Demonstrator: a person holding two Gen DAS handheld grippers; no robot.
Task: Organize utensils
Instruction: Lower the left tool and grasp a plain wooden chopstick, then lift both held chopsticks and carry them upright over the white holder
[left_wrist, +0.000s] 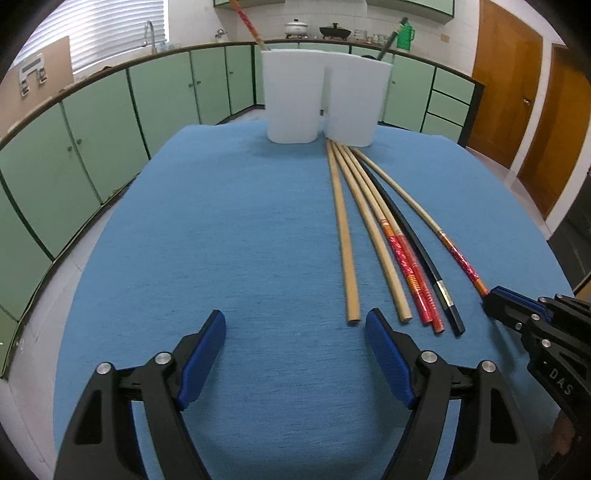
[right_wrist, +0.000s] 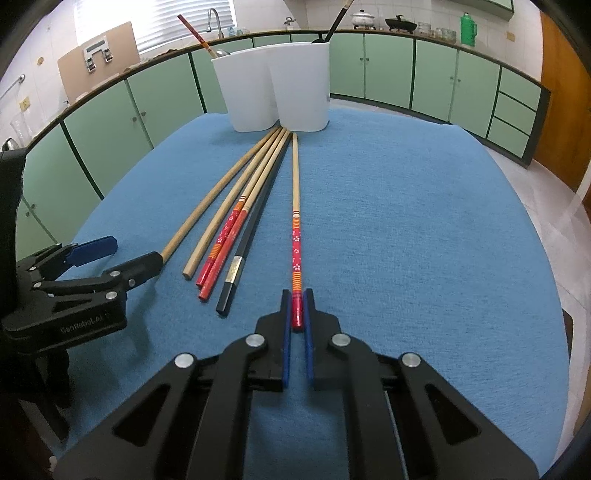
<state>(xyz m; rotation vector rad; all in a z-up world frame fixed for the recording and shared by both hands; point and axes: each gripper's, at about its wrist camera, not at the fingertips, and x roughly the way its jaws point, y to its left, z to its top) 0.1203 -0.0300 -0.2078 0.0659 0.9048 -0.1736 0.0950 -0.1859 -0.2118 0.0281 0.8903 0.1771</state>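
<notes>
Several chopsticks lie fanned on the blue tablecloth (left_wrist: 221, 221), tips toward two white holders (left_wrist: 293, 96) (right_wrist: 303, 88). My right gripper (right_wrist: 296, 295) is shut on the red end of a red-patterned chopstick (right_wrist: 295, 206), which lies on the cloth apart from the others; the same grip shows at the right edge of the left wrist view (left_wrist: 491, 295). My left gripper (left_wrist: 295, 321) stands open over bare cloth, its right finger next to the end of a plain wooden chopstick (left_wrist: 343, 236). Beside that lie another wooden one (left_wrist: 373, 236), two red-handled ones (left_wrist: 406, 258) and a black one (left_wrist: 413, 236).
A red-patterned chopstick (left_wrist: 247, 22) stands in the left holder and a black utensil (left_wrist: 386, 46) in the right one. Green cabinets (left_wrist: 103, 133) run around the table, with wooden doors (left_wrist: 506, 85) at the right. The table edge falls off on all sides.
</notes>
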